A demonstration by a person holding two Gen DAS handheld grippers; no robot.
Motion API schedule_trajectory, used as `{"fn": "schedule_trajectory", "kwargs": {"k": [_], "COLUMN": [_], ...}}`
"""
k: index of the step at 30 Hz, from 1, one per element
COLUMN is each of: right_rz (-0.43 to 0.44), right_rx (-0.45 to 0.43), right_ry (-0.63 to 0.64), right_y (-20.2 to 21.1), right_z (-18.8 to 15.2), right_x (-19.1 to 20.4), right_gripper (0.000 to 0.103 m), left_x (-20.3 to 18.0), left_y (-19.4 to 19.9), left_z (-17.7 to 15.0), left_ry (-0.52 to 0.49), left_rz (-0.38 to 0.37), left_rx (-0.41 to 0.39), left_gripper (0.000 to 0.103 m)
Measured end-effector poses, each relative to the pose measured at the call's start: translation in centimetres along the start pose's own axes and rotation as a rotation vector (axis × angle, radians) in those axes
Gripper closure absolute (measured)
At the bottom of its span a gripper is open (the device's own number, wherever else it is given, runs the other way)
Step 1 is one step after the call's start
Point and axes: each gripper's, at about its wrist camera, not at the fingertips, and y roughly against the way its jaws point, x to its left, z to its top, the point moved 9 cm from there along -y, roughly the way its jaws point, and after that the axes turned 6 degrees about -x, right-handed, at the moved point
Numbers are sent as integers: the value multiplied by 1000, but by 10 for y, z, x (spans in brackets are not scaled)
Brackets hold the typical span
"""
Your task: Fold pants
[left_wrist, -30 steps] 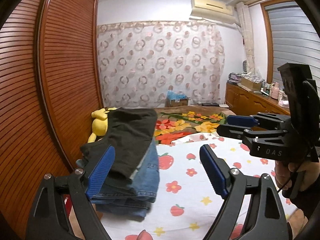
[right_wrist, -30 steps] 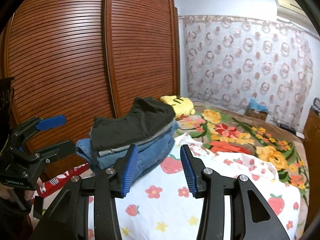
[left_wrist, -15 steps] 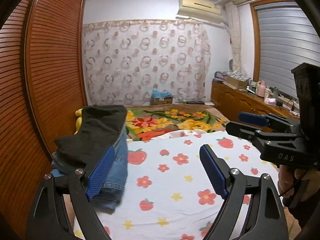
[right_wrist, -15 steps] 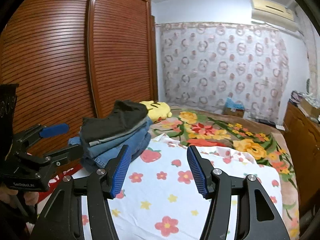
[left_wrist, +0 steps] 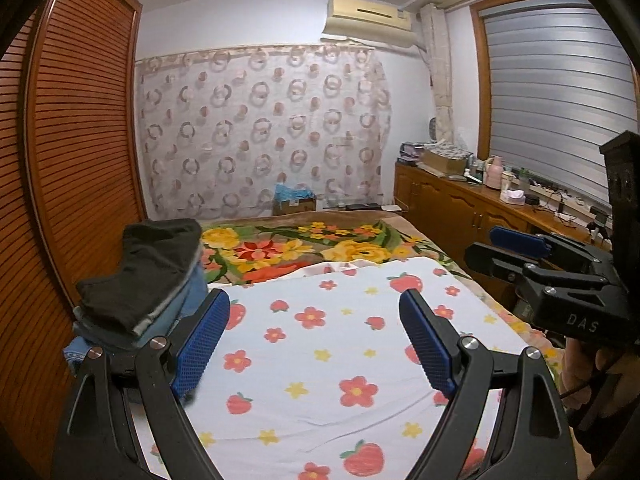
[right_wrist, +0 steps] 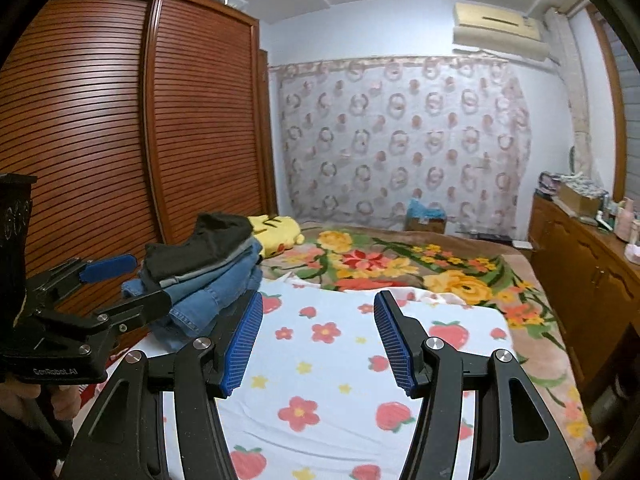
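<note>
A stack of folded pants, dark ones (left_wrist: 148, 268) (right_wrist: 204, 246) on top of blue jeans (right_wrist: 216, 292), lies at the left edge of the bed. My left gripper (left_wrist: 314, 308) is open and empty, held above the white sheet to the right of the stack. My right gripper (right_wrist: 318, 312) is open and empty, also over the sheet. Each gripper shows in the other's view: the right one (left_wrist: 516, 246) at the right, the left one (right_wrist: 120, 280) at the left beside the stack.
The bed carries a white strawberry-and-flower sheet (left_wrist: 320, 360) over a floral blanket (left_wrist: 288, 246). A slatted wooden wardrobe (right_wrist: 100, 140) stands close on the left. A yellow plush toy (right_wrist: 276, 230) lies behind the stack. A wooden cabinet (left_wrist: 460, 208) with clutter runs along the right wall.
Both grippers have drawn back and swung right, away from the stack of pants. The right gripper's jaws have opened wider. The stack now sits further left in both views.
</note>
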Motion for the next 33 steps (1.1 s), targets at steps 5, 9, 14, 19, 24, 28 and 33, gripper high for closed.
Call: {"fn": "schedule_trajectory", "kwargs": {"k": [5, 9, 14, 19, 24, 28, 33], "right_rz": [-52, -98, -137, -139, -152, -162, -166], "right_rx": [-20, -31, -25, -3, 3, 8, 13], "right_ry": [-15, -18, -21, -45, -54, -46, -57], "right_y": [16, 26, 27, 21, 17, 14, 13], "right_z": [-6, -11, -19, -26, -26, -25, -27], "right_x": [5, 11, 19, 23, 21, 19, 13], "right_gripper": [43, 43, 43, 43, 43, 43, 43], "left_x": [-10, -12, -7, -4, 1, 5, 5], "left_y": [5, 8, 10, 14, 16, 14, 14], "left_z": [2, -1, -10, -18, -27, -33, -36], "left_ry": [-12, -14, 0, 3, 11, 21, 25], "left_rz": [-4, 2, 12, 24, 34, 38, 40], "left_rx": [-8, -14, -8, -3, 8, 18, 21], "left_gripper": [16, 16, 16, 16, 16, 16, 16]}}
